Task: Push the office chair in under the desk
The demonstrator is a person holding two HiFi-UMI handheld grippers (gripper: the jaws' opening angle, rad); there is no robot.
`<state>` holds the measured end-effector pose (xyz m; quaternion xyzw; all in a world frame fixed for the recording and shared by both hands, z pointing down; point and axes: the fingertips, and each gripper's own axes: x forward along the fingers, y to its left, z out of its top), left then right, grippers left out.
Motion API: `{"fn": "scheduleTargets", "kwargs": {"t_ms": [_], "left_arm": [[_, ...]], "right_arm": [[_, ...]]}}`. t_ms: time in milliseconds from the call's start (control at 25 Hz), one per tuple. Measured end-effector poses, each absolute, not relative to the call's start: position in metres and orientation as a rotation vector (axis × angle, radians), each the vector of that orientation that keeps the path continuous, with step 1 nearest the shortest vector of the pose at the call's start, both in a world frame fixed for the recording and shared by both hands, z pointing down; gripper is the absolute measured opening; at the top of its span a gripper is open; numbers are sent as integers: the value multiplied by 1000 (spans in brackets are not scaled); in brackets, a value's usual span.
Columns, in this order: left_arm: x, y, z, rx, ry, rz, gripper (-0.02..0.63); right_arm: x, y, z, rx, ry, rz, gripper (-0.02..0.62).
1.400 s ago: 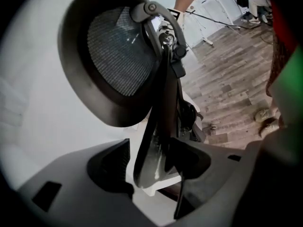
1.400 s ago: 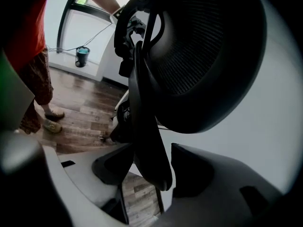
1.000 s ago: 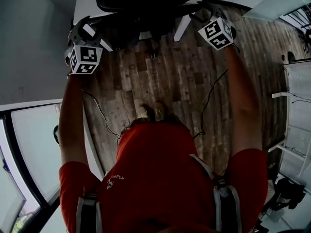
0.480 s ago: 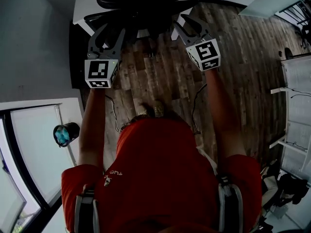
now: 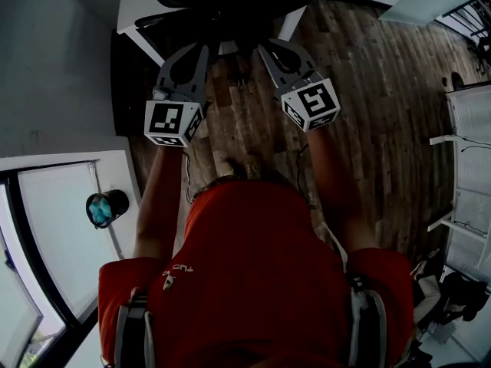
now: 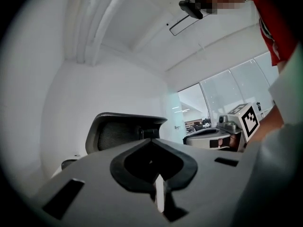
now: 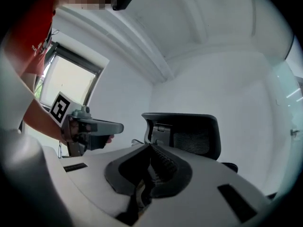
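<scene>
The black office chair (image 5: 222,2) stands at the top of the head view, tucked against the white desk (image 5: 135,6). My left gripper (image 5: 204,47) and right gripper (image 5: 264,46) hover side by side over the wooden floor, just short of the chair and not touching it. Both have just closed and are shut with nothing between the jaws. In the left gripper view the shut tips (image 6: 151,139) point at the chair's mesh backrest (image 6: 118,129). The right gripper view shows its shut tips (image 7: 150,144) before the same backrest (image 7: 189,132).
A grey wall (image 5: 54,60) runs along the left. Below it a white ledge (image 5: 69,228) carries a small teal-topped object (image 5: 103,209). White shelving (image 5: 469,167) stands at the right. Thin cables (image 5: 184,182) trail over the floor by the person's feet.
Both grippers have drawn back from the chair's sides toward the person and come closer together. Their jaws, wide open a second ago, are now shut on nothing. Both wrists rolled.
</scene>
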<state>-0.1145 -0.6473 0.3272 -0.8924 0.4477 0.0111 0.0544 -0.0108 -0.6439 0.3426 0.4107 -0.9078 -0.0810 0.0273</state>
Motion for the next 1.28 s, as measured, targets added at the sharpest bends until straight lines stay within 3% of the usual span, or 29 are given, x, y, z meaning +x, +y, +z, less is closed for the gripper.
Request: {"fn": "scheduleTargets", "kwargs": {"t_ms": [1280], "left_arm": [[-105,-638,322,-2723,1313,80,9]], "right_arm": [[-27,-633,340,1251,-2885,-213,25]]}}
